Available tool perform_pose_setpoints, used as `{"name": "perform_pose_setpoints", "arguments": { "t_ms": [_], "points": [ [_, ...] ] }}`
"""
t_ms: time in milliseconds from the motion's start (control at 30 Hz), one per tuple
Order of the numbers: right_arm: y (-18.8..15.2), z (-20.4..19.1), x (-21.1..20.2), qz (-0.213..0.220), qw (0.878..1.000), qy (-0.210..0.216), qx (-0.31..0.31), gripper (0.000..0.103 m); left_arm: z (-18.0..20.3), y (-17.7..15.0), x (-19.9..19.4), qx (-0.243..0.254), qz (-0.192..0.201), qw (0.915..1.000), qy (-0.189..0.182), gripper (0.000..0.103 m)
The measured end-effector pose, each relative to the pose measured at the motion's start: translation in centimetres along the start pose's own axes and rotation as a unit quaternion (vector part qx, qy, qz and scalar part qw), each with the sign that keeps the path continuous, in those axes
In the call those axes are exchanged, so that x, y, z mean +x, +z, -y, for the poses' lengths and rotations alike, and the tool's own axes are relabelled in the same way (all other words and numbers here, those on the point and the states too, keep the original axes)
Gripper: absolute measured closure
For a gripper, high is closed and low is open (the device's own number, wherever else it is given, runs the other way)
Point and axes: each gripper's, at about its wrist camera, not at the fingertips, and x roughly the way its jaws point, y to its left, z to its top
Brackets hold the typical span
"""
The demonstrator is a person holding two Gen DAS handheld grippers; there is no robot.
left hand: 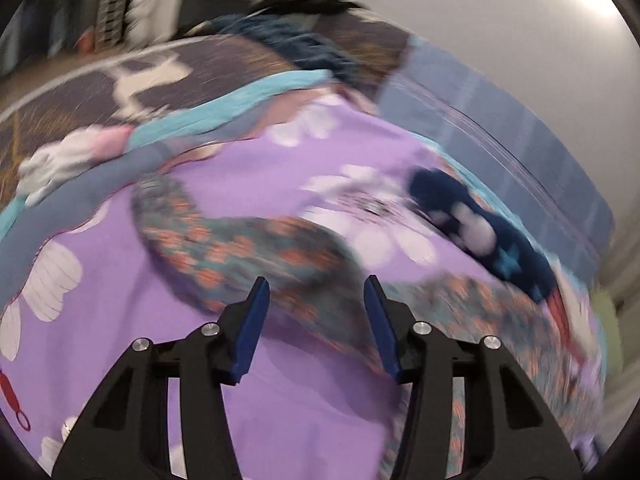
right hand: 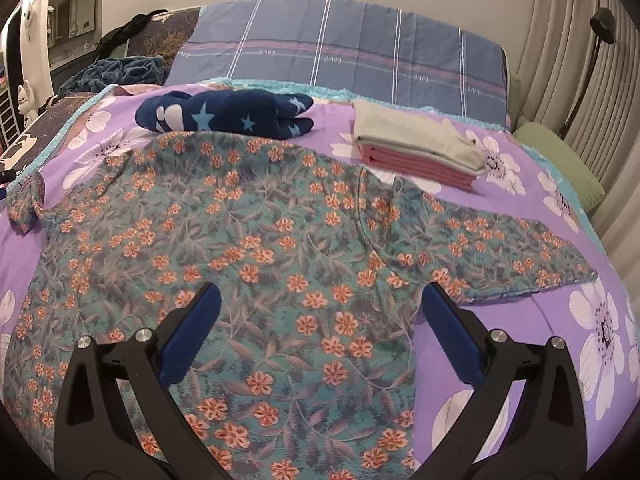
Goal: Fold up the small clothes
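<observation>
While left view blurs floral shirt (right hand: pixel 256 248) | hem cut off | both jaws spread, empty

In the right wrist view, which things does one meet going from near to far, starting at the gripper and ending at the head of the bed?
right gripper → floral shirt → folded stack of clothes → navy star-patterned plush toy → blue plaid pillow
</observation>
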Motion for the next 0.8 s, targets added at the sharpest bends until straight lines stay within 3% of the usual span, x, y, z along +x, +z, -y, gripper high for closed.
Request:
{"name": "perform_pose_setpoints", "arguments": {
  "t_ms": [67, 233, 300, 367, 433, 467, 500, 533, 567, 633, 700, 800],
  "points": [
    [-0.1, -0.1, 0.2, -0.001, 1.0, -0.001, -0.004, 0.002, -2.9, 2.0, 0.9, -0.063, 0.001, 0.9979, 0.018, 0.051],
    [-0.5, -0.1, 0.3, -0.001, 1.0, -0.013, -0.017, 0.002, -8.7, 4.7, 3.9, -0.13, -0.01, 0.9873, 0.09, 0.045],
    [-0.6, 0.1, 0.6, -0.005, 1.0, -0.016, -0.015, 0.002, -10.2, 5.0, 5.6, -0.139, -0.033, 0.9844, 0.103, 0.037],
    [-0.7, 0.4, 1.0, -0.012, 1.0, -0.014, -0.008, 0.002, -11.9, 4.8, 7.8, -0.169, -0.064, 0.9781, 0.104, 0.037],
    [-0.8, 0.5, 1.3, -0.017, 1.0, -0.013, -0.004, 0.002, -13.0, 4.5, 9.0, -0.199, -0.069, 0.9735, 0.089, 0.037],
    [-0.8, 0.5, 1.4, -0.02, 1.0, -0.012, -0.004, 0.002, -13.0, 4.6, 9.0, -0.194, -0.063, 0.9747, 0.092, 0.043],
    [-0.8, 0.4, 1.5, -0.021, 1.0, -0.012, -0.005, 0.002, -12.5, 5.1, 9.0, -0.176, -0.055, 0.9783, 0.095, 0.072],
    [-0.9, 0.3, 1.5, -0.021, 1.0, -0.012, -0.009, 0.002, -12.3, 5.5, 9.2, -0.166, -0.055, 0.981, 0.085, 0.092],
    [-0.9, 0.3, 1.5, -0.02, 1.0, -0.012, -0.012, 0.002, -12.0, 5.9, 9.1, -0.165, -0.056, 0.9823, 0.069, 0.101],
    [-1.0, 0.2, 1.4, -0.017, 1.0, -0.015, -0.019, 0.002, -10.3, 6.8, 7.9, -0.156, -0.042, 0.9863, 0.033, 0.101],
    [-1.0, 0.3, 1.4, -0.015, 1.0, -0.019, -0.019, 0.002, -6.5, 7.9, 5.5, -0.097, -0.014, 0.9952, -0.005, 0.101],
    [-1.0, 0.8, 1.7, -0.02, 1.0, -0.016, -0.006, 0.002, -0.7, 8.9, 2.3, -0.022, 0.017, 0.9973, -0.067, 0.101]
  ]
}}
